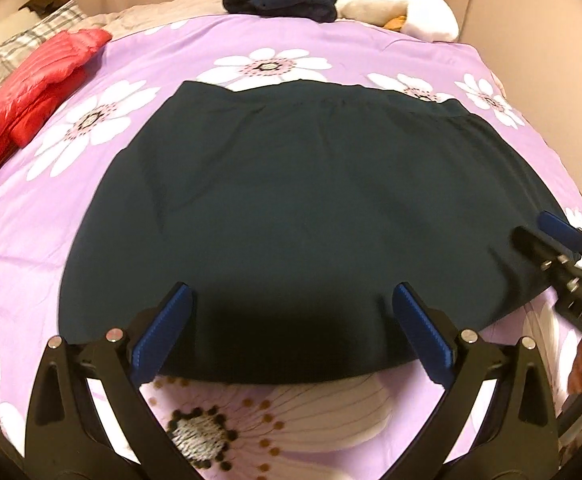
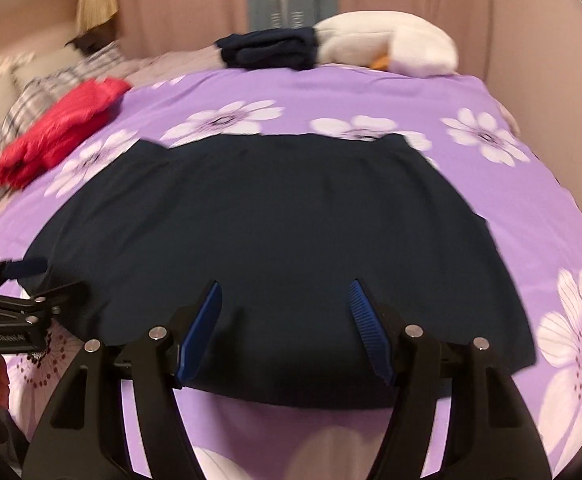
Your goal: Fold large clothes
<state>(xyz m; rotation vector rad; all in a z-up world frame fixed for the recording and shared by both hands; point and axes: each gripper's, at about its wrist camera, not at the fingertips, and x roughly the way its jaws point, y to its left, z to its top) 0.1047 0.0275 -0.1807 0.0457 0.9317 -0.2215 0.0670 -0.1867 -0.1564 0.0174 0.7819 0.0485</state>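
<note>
On bedspread: one dark garment.

From my seat I see a very dark teal-black cloth garment spread in the middle, plain, no print. Under it lies a lilac cotton bedcover patterned with big white daisies that have dark dotted centres. On the far left sits a glossy bright red quilted puffer jacket, and beside it a grey-and-white plaid pillow. At the far middle is a folded navy blue pile of clothes; right of it, a white plush toy with an orange patch. My left gripper and right gripper are black with blue ribbed pads.
</note>
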